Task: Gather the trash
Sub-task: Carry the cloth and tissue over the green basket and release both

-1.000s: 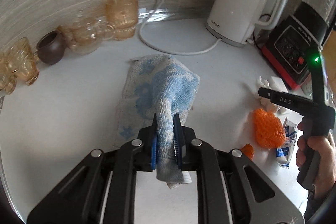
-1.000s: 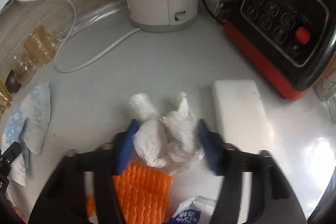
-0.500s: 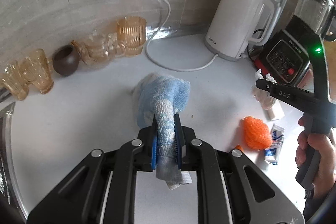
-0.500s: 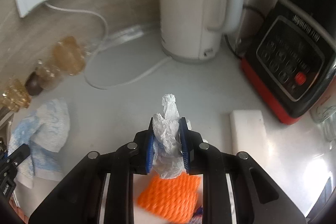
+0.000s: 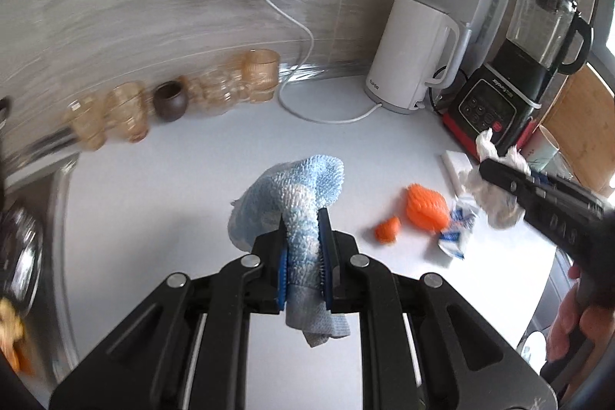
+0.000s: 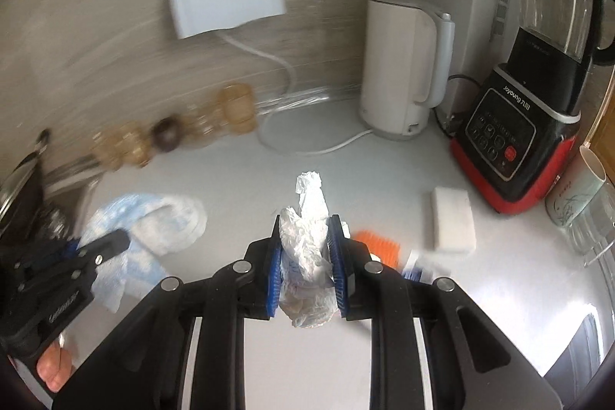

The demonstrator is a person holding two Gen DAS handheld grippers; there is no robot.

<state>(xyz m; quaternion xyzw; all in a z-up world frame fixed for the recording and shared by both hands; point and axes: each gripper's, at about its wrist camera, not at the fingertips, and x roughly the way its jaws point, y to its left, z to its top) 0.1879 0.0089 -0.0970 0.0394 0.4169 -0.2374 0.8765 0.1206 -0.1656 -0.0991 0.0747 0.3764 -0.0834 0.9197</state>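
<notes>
My left gripper [image 5: 303, 216] is shut on a blue-and-white towelling cloth [image 5: 300, 179], which hangs above the white counter [image 5: 153, 202]. My right gripper [image 6: 305, 223] is shut on a crumpled white tissue [image 6: 307, 244], also held above the counter. In the left wrist view the right gripper [image 5: 490, 170] holds the tissue [image 5: 497, 208] at the right. In the right wrist view the left gripper [image 6: 115, 243] and cloth [image 6: 169, 221] are at the left. On the counter lie an orange net [image 5: 426, 206], a small orange scrap [image 5: 388, 229] and a blue-and-white wrapper [image 5: 457, 235].
A white kettle [image 5: 411, 56] with its cord and a black-and-red blender [image 5: 511, 79] stand at the back right. A white block [image 6: 451, 218] lies before the blender, a paper cup [image 6: 576, 191] to its right. Amber glasses [image 5: 127, 114] and a brown pot [image 5: 169, 100] line the wall. A sink edge [image 5: 61, 179] lies left.
Both grippers have risen and pulled back from the counter. The right one shut on the tissue and lifted it. The cloth has come off the counter in the left gripper.
</notes>
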